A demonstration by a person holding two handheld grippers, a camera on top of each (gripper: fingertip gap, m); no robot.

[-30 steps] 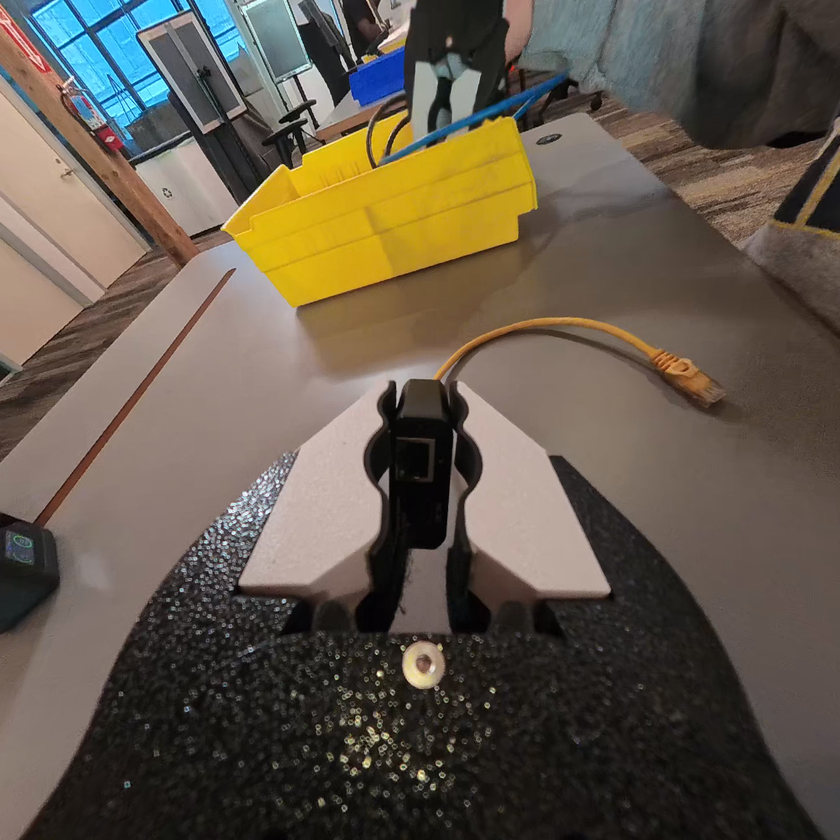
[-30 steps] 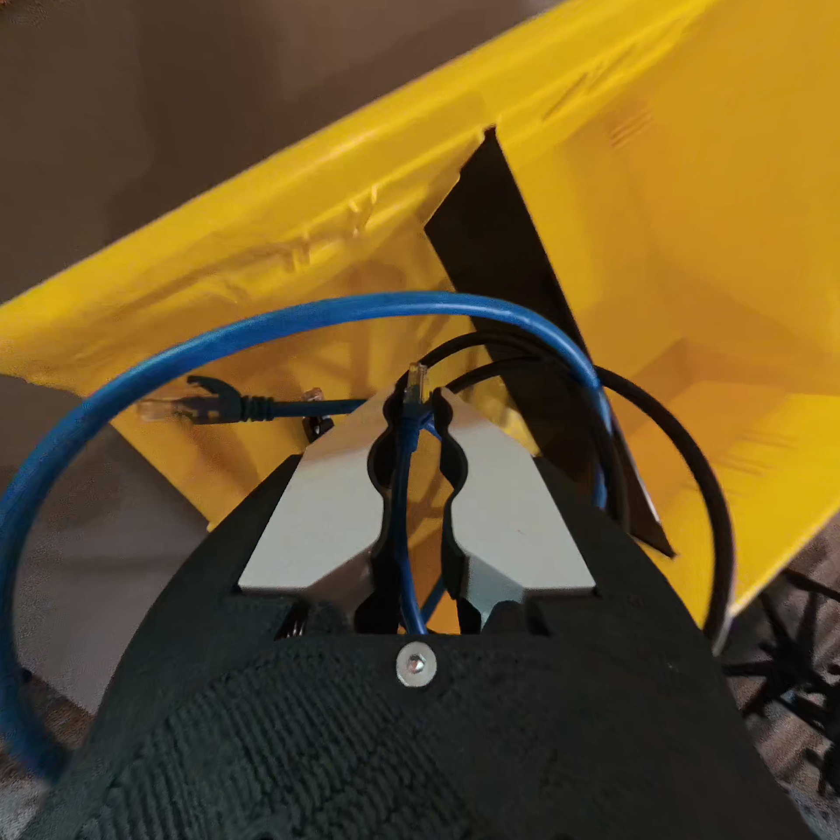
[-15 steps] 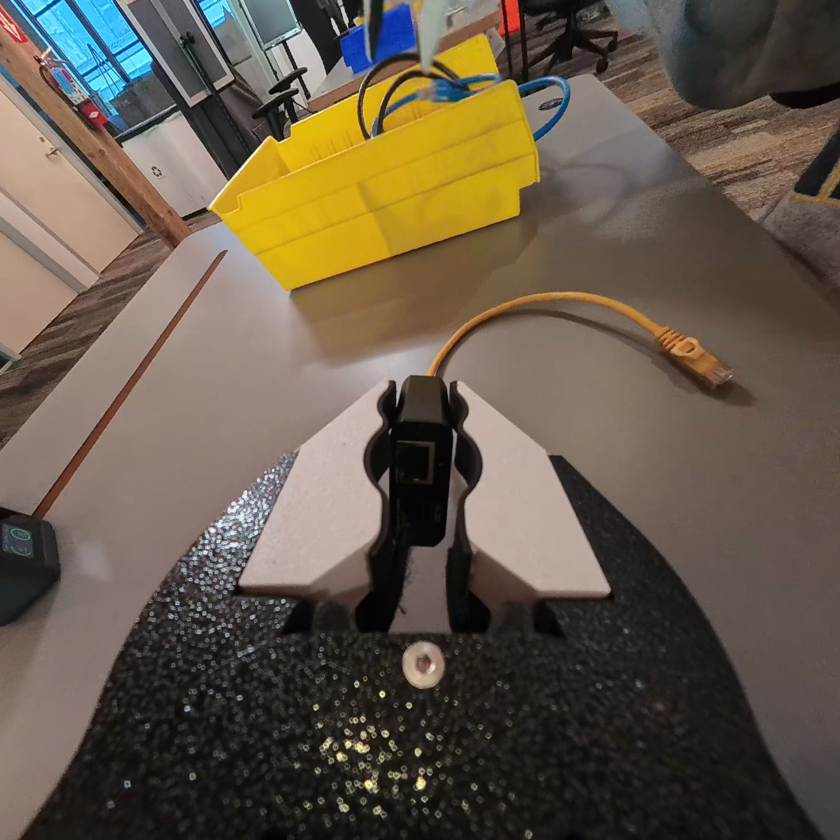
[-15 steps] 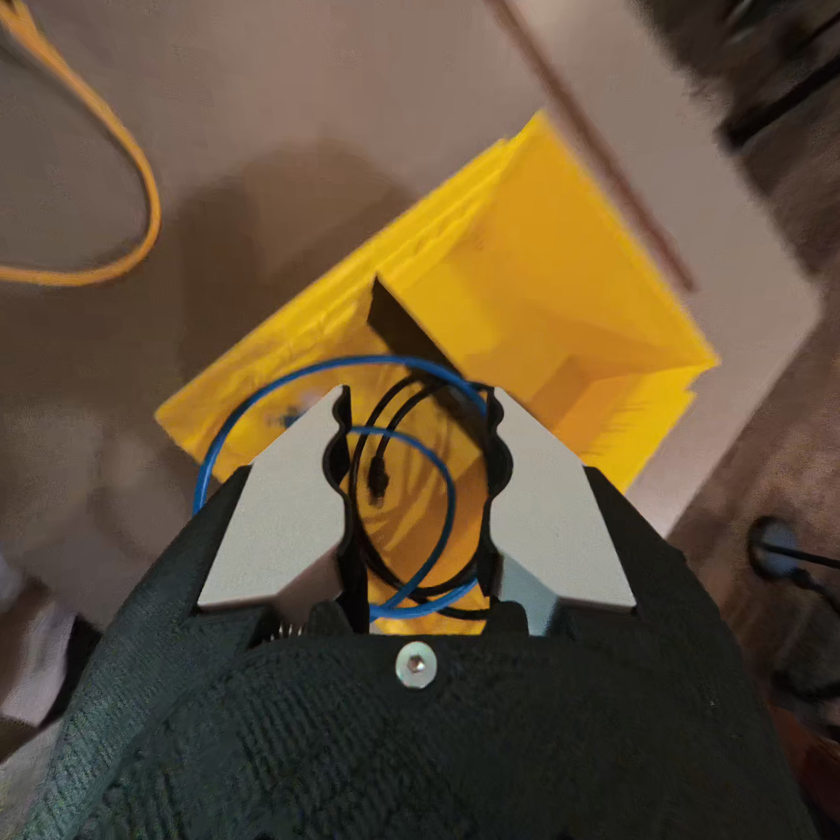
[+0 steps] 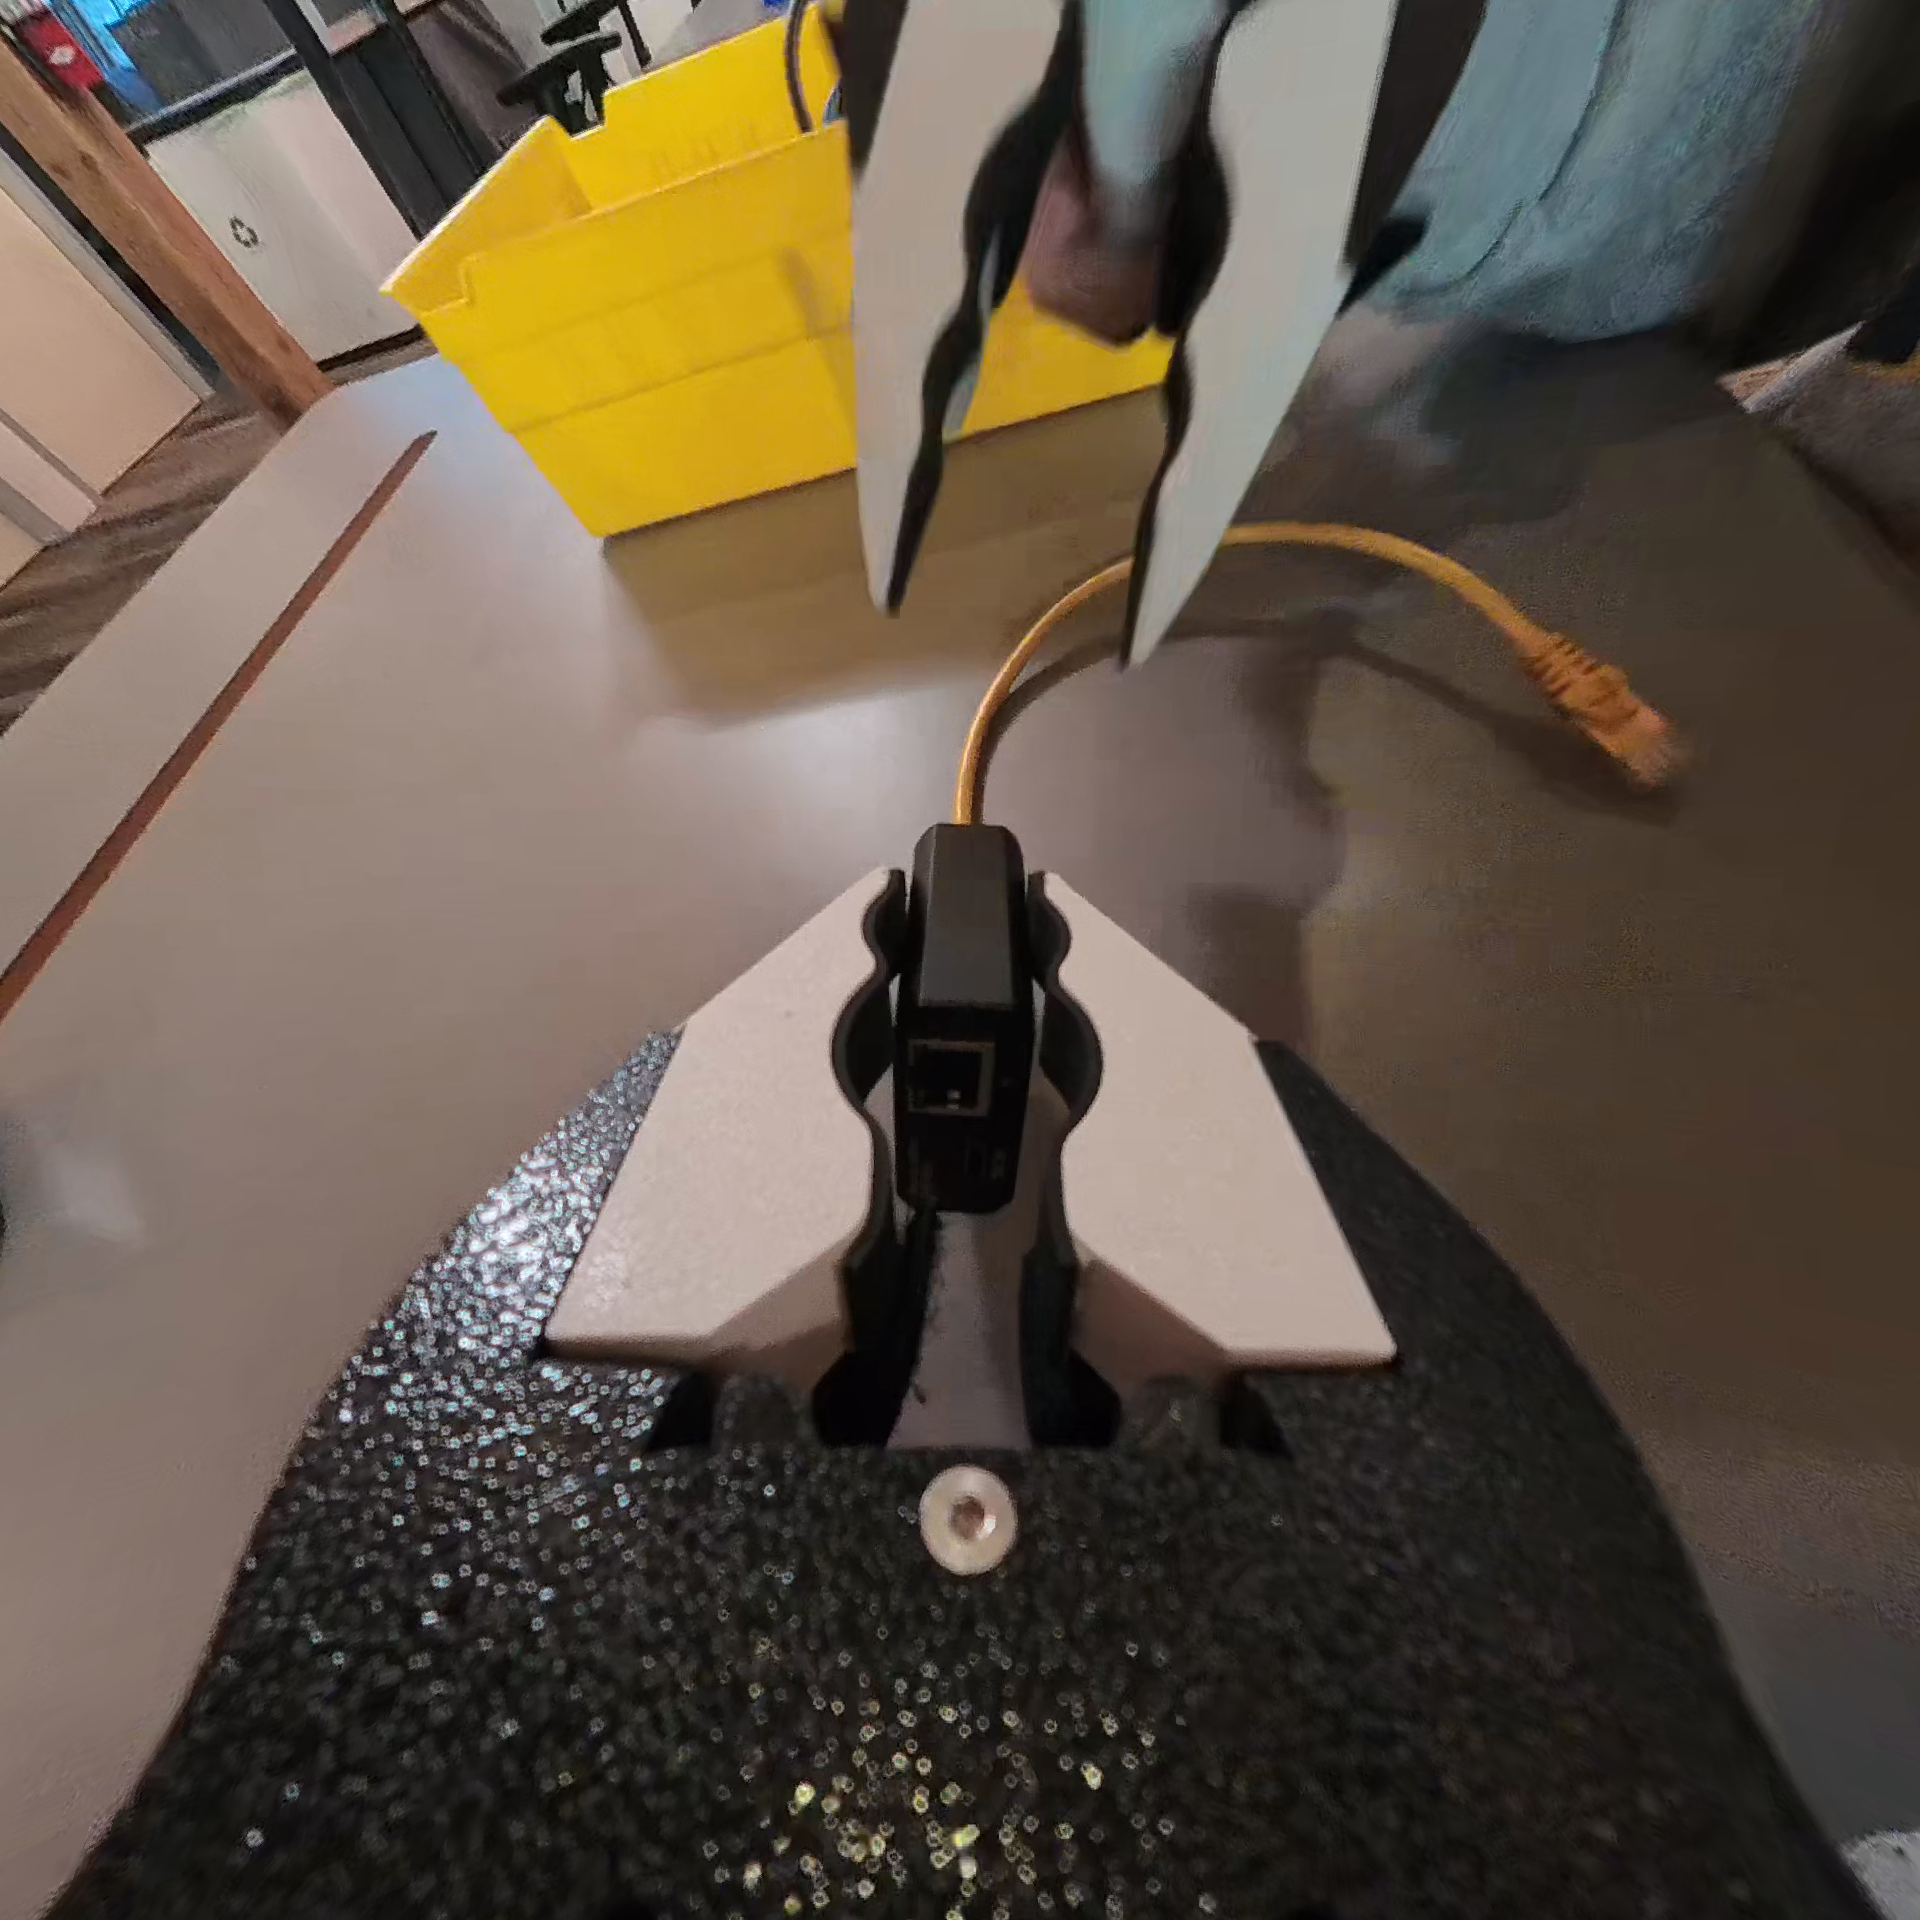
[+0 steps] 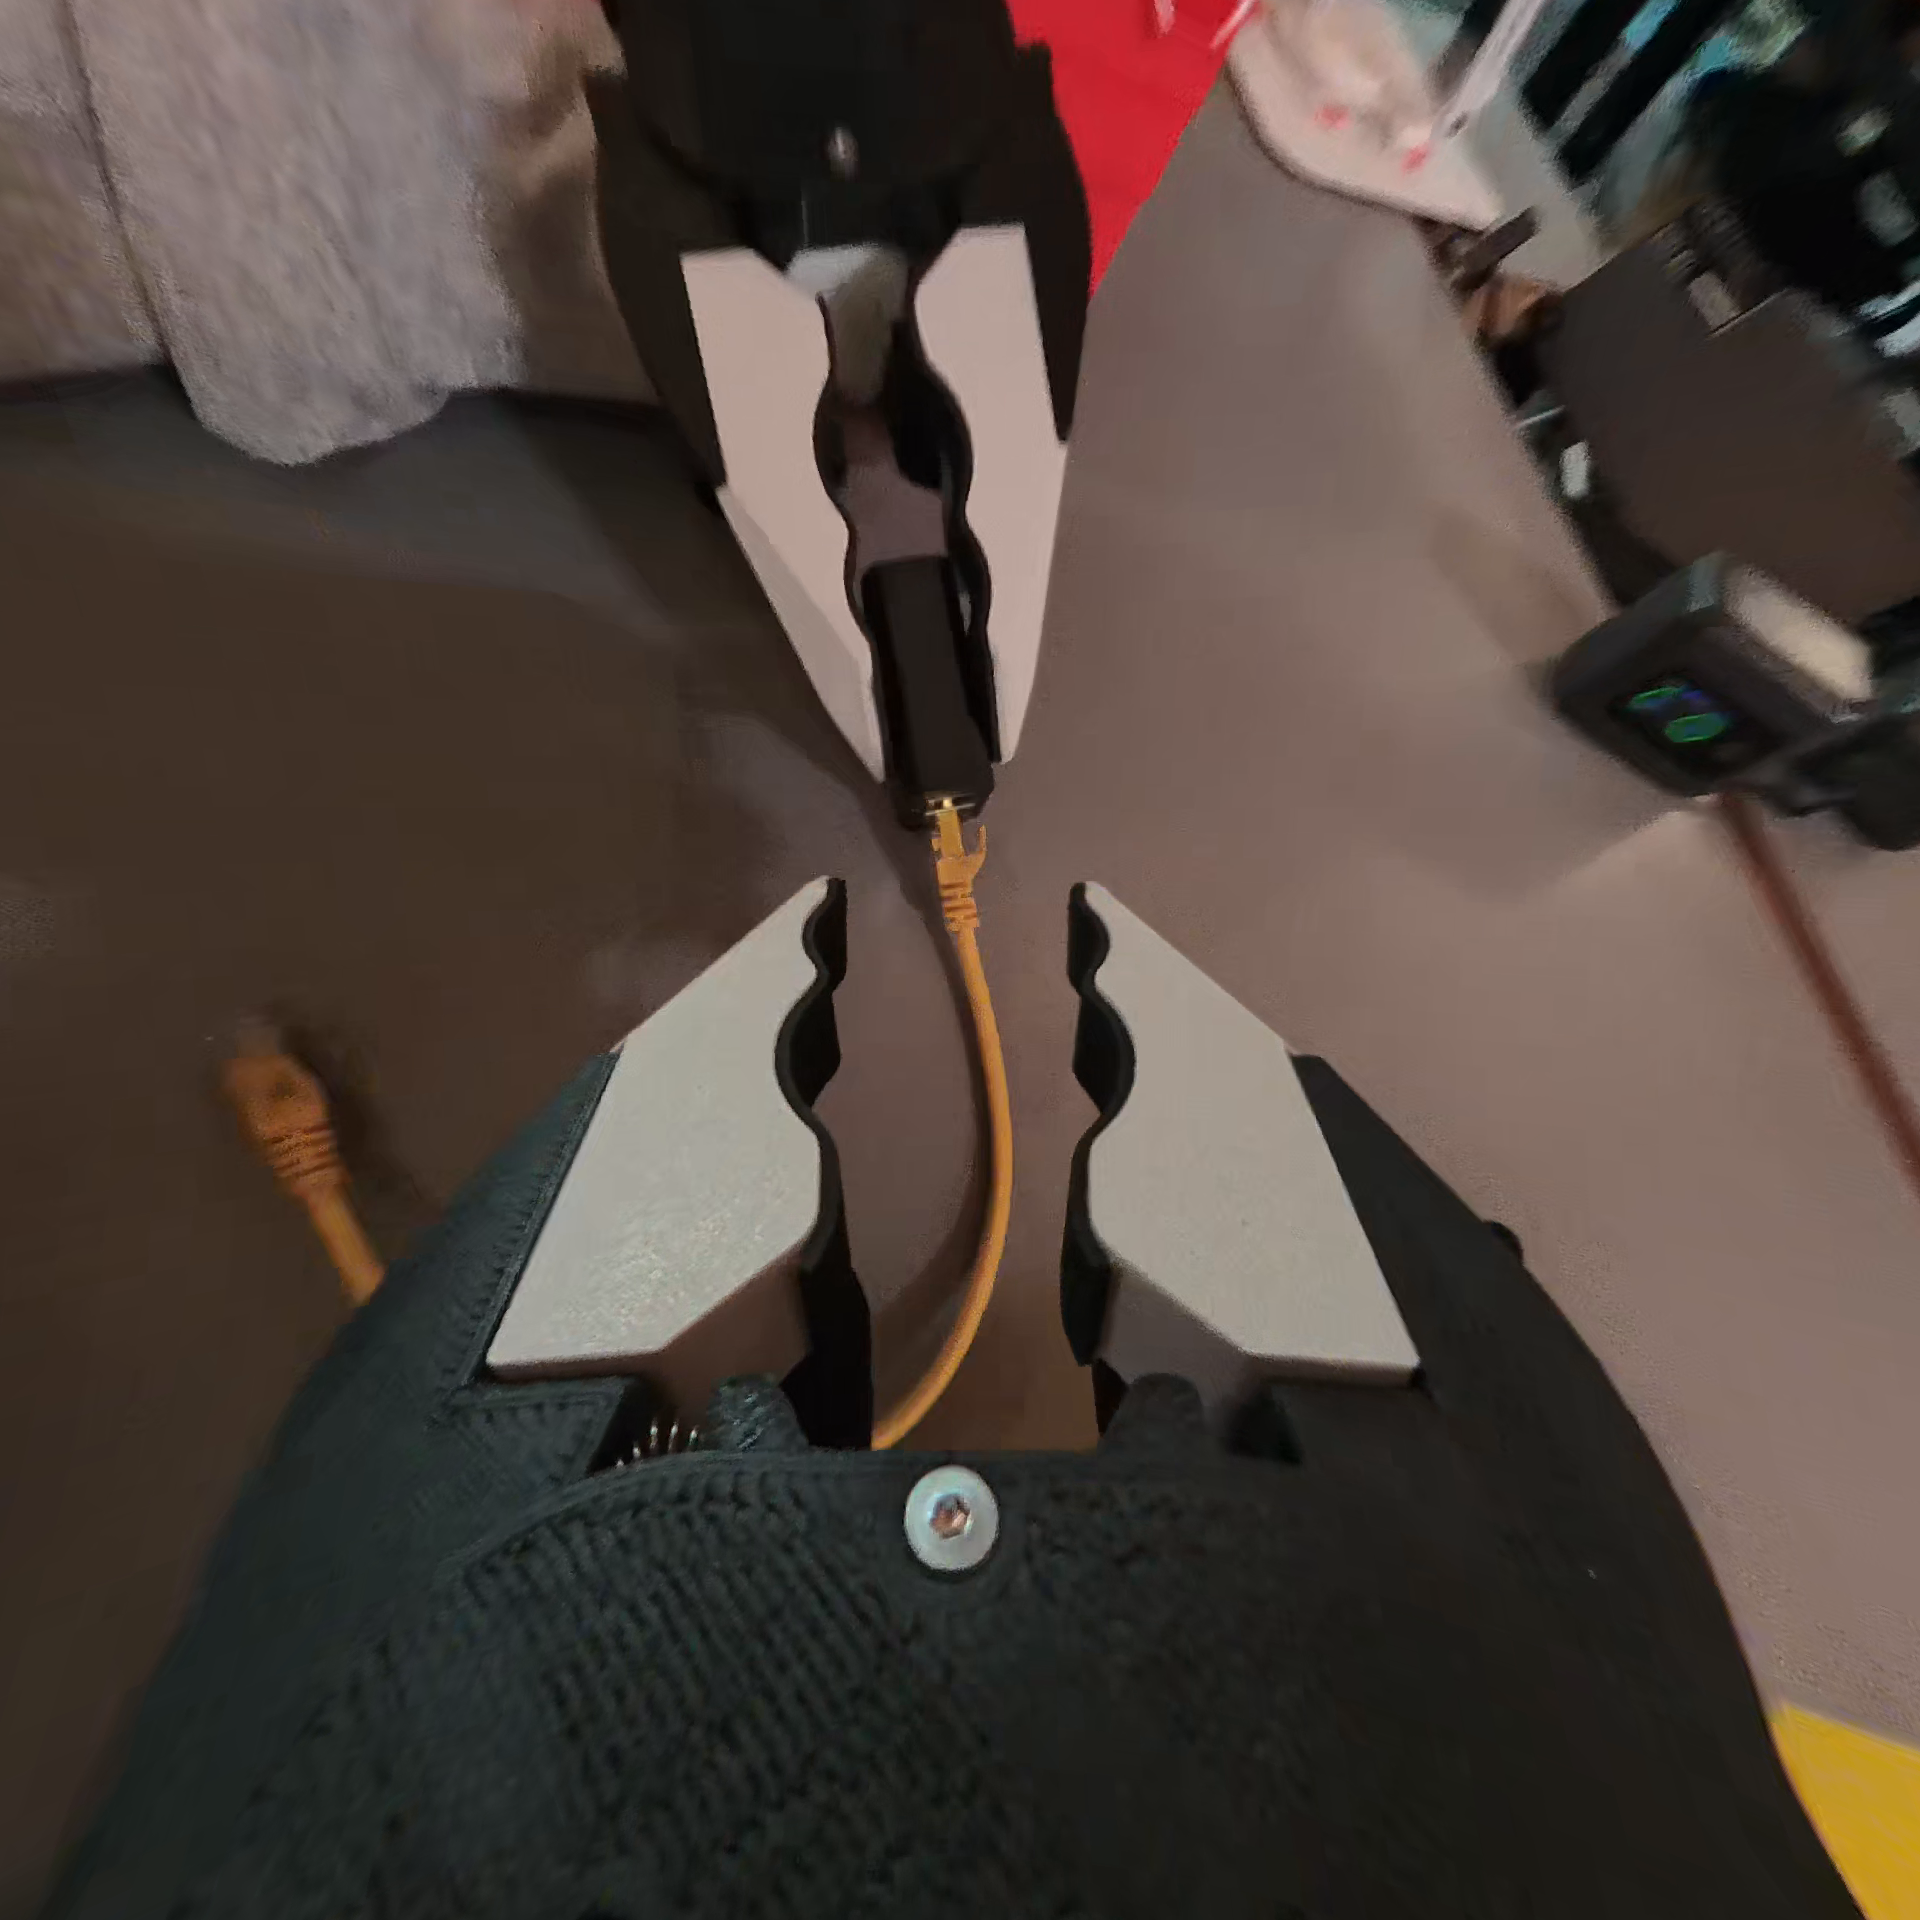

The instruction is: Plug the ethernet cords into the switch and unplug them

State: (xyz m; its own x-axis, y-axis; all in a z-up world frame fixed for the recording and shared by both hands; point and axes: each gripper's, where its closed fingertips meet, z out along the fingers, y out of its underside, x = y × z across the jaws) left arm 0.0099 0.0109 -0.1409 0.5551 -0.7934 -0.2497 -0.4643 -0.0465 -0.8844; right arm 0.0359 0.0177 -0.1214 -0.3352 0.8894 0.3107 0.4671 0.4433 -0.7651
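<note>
My left gripper [image 5: 964,883] is shut on a small black switch [image 5: 964,977], held low over the grey table. An orange ethernet cord [image 5: 1049,613] is plugged into the switch's far end and curves right to its free plug [image 5: 1600,717] on the table. My right gripper [image 6: 956,891] is open and empty, its fingers straddling the orange cord [image 6: 992,1091] just behind the plugged-in connector [image 6: 956,842]. In the left wrist view the right gripper [image 5: 1013,629] hangs point-down just beyond the switch. The right wrist view shows the left gripper [image 6: 935,769] holding the switch [image 6: 930,696].
A yellow bin [image 5: 727,343] with cables stands at the table's far side, behind the right gripper. The cord's free plug [image 6: 286,1132] lies left of the right gripper. A small black device with green lights [image 6: 1704,707] sits near the table edge. A person's grey sleeve [image 6: 260,208] is nearby. The tips of both grippers are at nearly the same place.
My right gripper let go of the blue cord in the yellow bin, opened, and moved over to the orange cord at the switch. The left gripper kept its hold on the switch.
</note>
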